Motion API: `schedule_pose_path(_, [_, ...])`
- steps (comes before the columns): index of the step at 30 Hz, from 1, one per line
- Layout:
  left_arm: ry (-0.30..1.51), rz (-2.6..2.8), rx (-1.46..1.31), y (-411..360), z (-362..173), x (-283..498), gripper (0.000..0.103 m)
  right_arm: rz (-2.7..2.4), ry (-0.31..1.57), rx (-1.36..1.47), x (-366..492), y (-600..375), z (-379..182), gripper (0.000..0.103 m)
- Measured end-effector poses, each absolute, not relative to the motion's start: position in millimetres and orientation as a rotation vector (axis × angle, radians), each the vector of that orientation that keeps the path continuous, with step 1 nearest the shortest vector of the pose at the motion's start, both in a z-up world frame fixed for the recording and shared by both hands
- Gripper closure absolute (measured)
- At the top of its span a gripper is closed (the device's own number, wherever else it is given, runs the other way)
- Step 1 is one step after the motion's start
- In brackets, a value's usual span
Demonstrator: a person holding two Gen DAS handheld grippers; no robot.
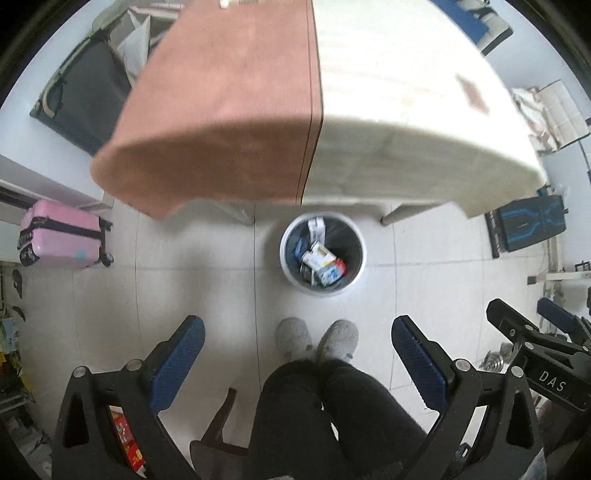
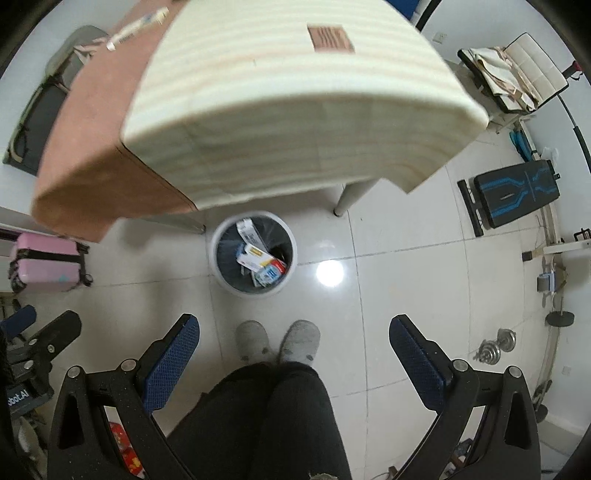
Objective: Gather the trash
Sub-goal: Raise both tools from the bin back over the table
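A white round trash bin [image 1: 357, 236] with a dark liner stands on the floor at the table's front edge; it also shows in the right wrist view [image 2: 218, 273]. Several cartons and wrappers [image 1: 322, 264] lie inside it [image 2: 258, 260]. My left gripper [image 1: 297, 343] is open and empty, held high above the floor, behind the bin. My right gripper [image 2: 294, 339] is open and empty too, beside the left one. A white tube [image 2: 136, 26] lies on the far left of the table top. A small brown patch [image 2: 330, 38] shows on the striped cloth.
The table [image 1: 406, 92] carries a brown cloth [image 1: 221, 110] and a cream striped cloth [image 2: 295, 110]. A pink suitcase [image 1: 61, 240] stands at left. A black and blue bench [image 2: 517, 192] and dumbbells [image 2: 496, 345] are at right. The person's legs and slippers [image 2: 277, 341] are below.
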State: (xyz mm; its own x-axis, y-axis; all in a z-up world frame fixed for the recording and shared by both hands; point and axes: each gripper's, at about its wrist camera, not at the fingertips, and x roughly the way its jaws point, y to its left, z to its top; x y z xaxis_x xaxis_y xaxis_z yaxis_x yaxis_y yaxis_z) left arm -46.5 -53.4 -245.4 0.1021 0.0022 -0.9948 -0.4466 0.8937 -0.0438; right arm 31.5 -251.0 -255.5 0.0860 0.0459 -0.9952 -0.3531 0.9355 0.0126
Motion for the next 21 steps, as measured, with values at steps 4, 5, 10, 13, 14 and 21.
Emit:
schedule_pose_path(4, [1.364, 0.374, -0.378, -38, -211, -21, 0.0, 0.33, 1.444, -0.17, 61, -241, -214, 0.0])
schedule_pose_path(5, [1.347, 0.385, -0.379, -31, -205, -14, 0.0, 0.341, 1.44, -0.157, 72, -237, -205, 0.0])
schedule_pose_path(10, [1.253, 0.475, -0.404, 15, -171, 43, 0.0, 0.432, 1.38, -0.18, 147, -195, -157, 0.0])
schedule_pose_path(13, [1.239, 0.535, -0.454, 49, -163, 87, 0.0, 0.503, 1.339, -0.288, 207, -154, -135, 0.0])
schedule_pose_path(14, [1.231, 0.554, -0.478, 61, -161, 99, 0.0, 0.523, 1.329, -0.325, 223, -140, -131, 0.0])
schedule_pose_path(21, [1.229, 0.768, -0.772, 141, -192, 204, 0.0, 0.687, 1.247, -0.683, 390, 1, -146, 0.0])
